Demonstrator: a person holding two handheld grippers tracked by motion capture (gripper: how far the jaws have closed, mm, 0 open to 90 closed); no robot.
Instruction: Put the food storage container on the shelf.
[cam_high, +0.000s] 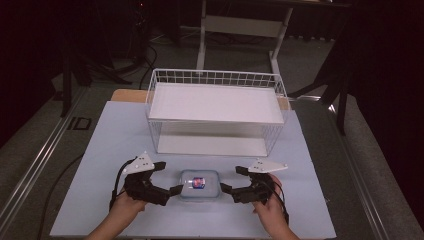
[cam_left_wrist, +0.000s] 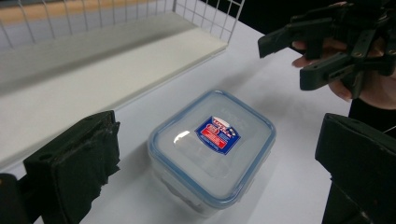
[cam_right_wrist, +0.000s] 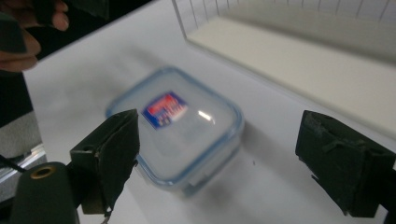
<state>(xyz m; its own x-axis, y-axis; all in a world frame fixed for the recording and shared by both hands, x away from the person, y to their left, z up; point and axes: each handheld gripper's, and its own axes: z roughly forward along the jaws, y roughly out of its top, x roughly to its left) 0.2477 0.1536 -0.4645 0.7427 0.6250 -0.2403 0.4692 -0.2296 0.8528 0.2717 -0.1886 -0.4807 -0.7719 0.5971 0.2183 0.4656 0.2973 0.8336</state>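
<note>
A clear lidded plastic container (cam_high: 199, 184) with a blue rim and a red-and-blue label sits on the table near the front edge. My left gripper (cam_high: 168, 178) is open just left of it, jaws apart and not touching it. My right gripper (cam_high: 232, 179) is open just right of it. In the left gripper view the container (cam_left_wrist: 212, 147) lies between and beyond my wide-open left gripper (cam_left_wrist: 219, 140), with the right gripper (cam_left_wrist: 327, 51) farther off at upper right. In the right gripper view the container (cam_right_wrist: 180, 126), slightly blurred, lies ahead of my open right gripper (cam_right_wrist: 226, 158).
A white wire basket (cam_high: 215, 77) with a white shelf board stands behind the container at the table's middle back. The pale table top (cam_high: 115, 130) has bare room to the left and right. A desk frame (cam_high: 240, 25) stands on the dark floor beyond.
</note>
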